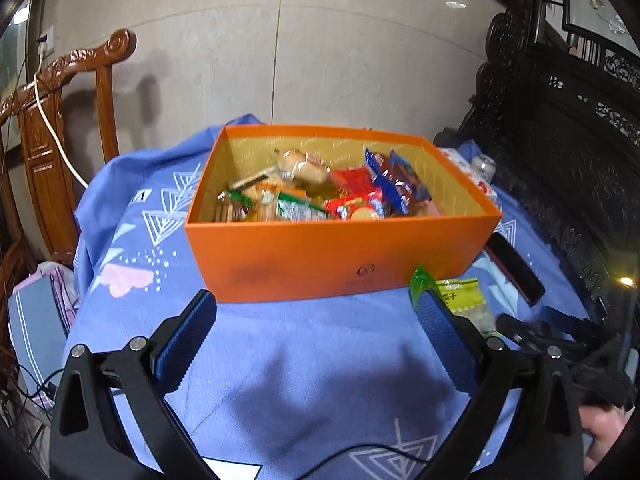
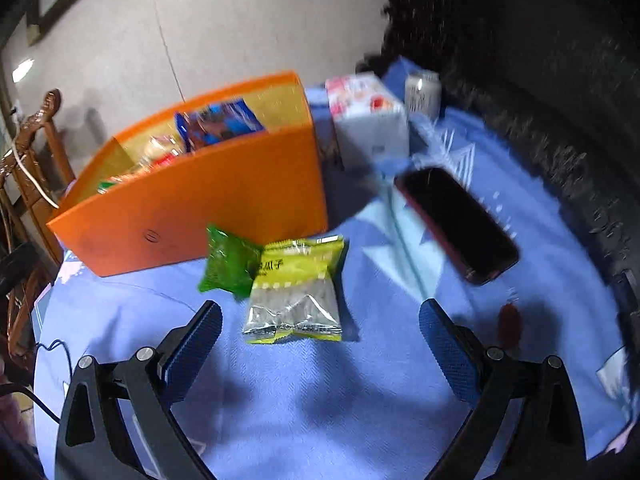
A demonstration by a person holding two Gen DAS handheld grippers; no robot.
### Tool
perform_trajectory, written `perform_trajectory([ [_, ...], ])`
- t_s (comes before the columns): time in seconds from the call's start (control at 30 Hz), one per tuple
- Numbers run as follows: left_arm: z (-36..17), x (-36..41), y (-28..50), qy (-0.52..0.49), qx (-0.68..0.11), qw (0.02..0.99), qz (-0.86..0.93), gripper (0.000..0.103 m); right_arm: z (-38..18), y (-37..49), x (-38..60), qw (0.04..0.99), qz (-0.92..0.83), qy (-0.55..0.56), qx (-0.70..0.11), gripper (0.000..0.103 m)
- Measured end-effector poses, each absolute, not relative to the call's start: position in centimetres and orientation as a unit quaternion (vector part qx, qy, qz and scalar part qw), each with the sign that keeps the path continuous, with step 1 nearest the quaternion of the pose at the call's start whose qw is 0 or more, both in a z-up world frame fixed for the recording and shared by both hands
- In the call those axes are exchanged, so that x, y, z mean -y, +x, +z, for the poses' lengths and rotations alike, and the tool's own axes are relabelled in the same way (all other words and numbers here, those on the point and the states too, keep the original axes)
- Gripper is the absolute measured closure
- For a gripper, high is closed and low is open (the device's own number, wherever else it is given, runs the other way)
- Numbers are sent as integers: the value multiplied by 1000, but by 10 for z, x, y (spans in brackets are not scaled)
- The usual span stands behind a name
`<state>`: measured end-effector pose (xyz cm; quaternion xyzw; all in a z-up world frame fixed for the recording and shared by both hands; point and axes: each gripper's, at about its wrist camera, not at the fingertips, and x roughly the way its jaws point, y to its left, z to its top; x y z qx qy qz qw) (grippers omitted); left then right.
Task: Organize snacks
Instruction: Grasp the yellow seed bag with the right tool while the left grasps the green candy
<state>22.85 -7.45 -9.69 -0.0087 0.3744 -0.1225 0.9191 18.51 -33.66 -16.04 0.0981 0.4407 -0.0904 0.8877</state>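
An orange box (image 1: 320,256) holding several snack packets sits on the blue cloth; the right wrist view shows the same orange box (image 2: 224,204) at the left. In front of it lie a yellow-green seed packet (image 2: 296,292) and a small green packet (image 2: 228,260). My right gripper (image 2: 320,316) is open just short of the seed packet, which lies between the finger lines. My left gripper (image 1: 316,308) is open before the box's front wall, holding nothing. The seed packet (image 1: 464,300) and green packet (image 1: 420,280) peek from behind its right finger (image 1: 444,340).
A dark phone (image 2: 456,220) lies right of the packets, with a small reddish item (image 2: 510,324) near it. A white carton (image 2: 368,120) and a can (image 2: 422,92) stand behind the box. A wooden chair (image 1: 52,140) is at left, dark carved furniture (image 1: 568,140) at right.
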Motion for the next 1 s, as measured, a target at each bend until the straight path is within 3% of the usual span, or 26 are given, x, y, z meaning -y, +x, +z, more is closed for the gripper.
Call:
perform_trajectory([
  [0.27,-107,74,237,-6,-385,915,-119,4,-204,231,327,865,-82,87,-488,6],
  [0.4,-110,75,243,-7,-391,913,-119,4,-214,235,322,864,-91,62,-492,13],
  [0.47,-113,76,246,-7,-395,911,-121,4,-214,230,318,866,-101,34,-489,29],
  [0.57,-116,83,249,-9,-401,907,-129,4,-212,218,319,869,-92,31,-484,32],
  [1.0,-159,174,278,3,-457,866,-204,4,-211,141,310,875,-77,26,-478,32],
])
